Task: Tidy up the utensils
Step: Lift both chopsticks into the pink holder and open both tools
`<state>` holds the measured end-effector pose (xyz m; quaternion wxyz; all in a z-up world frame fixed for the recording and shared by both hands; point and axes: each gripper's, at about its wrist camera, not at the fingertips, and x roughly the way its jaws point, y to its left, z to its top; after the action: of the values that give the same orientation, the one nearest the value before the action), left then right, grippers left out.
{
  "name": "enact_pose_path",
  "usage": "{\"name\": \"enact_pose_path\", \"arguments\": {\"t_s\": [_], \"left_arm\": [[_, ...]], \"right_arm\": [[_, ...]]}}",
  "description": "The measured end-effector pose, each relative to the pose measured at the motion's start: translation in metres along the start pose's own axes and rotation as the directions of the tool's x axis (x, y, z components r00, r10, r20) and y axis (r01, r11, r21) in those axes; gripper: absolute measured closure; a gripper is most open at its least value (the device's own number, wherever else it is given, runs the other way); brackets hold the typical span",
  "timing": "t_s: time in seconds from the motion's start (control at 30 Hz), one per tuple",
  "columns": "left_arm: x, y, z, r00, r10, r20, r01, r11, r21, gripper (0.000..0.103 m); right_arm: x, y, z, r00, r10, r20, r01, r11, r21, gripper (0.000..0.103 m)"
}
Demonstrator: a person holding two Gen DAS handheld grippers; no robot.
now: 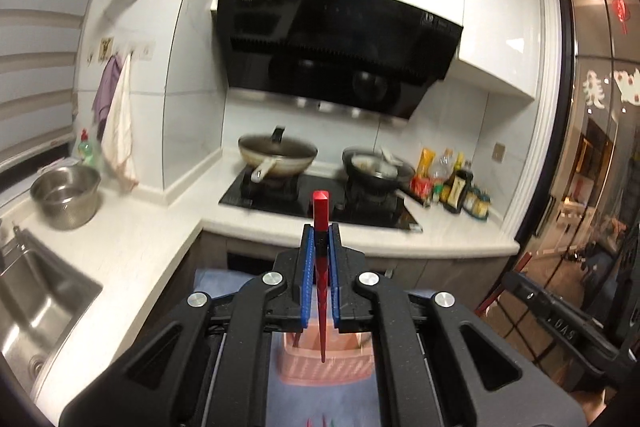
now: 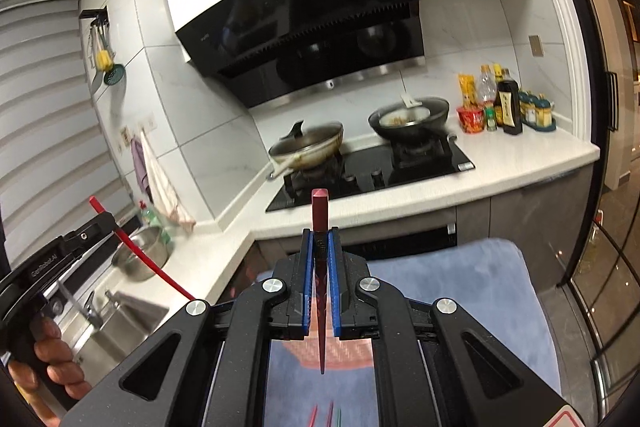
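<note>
My left gripper [image 1: 321, 231] is shut on a bright red chopstick [image 1: 321, 211] that stands upright between its blue pads, its thin tip over a pink basket [image 1: 326, 363] on a blue cloth [image 1: 280, 399]. My right gripper [image 2: 321, 233] is shut on a dark red chopstick [image 2: 320, 207], held upright the same way above the pink basket [image 2: 344, 355]. The left gripper [image 2: 105, 219] with its red chopstick [image 2: 136, 247] also shows at the left of the right wrist view. More chopstick tips [image 2: 330, 415] lie on the cloth below.
A white L-shaped counter [image 1: 132, 251] carries a steel pot [image 1: 66, 195] beside a sink [image 1: 36, 311]. A black hob [image 1: 320, 199] holds two pans [image 1: 278, 155]. Sauce bottles [image 2: 508, 103] stand at the counter's right end. A glass door [image 1: 592, 147] is on the right.
</note>
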<state>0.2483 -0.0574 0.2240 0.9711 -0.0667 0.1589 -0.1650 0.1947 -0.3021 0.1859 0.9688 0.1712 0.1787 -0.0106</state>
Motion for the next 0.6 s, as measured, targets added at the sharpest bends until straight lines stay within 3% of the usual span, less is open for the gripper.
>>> {"name": "enact_pose_path", "arguments": {"t_s": [0.2, 0.6], "left_arm": [[0.047, -0.001, 0.006, 0.999, 0.025, -0.021, -0.025, 1.000, 0.011, 0.096], [0.119, 0.010, -0.035, 0.988, 0.060, -0.142, -0.057, 0.998, 0.024, 0.096]], "right_arm": [[0.049, 0.004, 0.019, 1.000, -0.004, 0.002, 0.004, 1.000, -0.012, 0.096], [0.129, 0.004, -0.009, 0.995, -0.023, -0.101, 0.017, 0.998, -0.055, 0.096]]}}
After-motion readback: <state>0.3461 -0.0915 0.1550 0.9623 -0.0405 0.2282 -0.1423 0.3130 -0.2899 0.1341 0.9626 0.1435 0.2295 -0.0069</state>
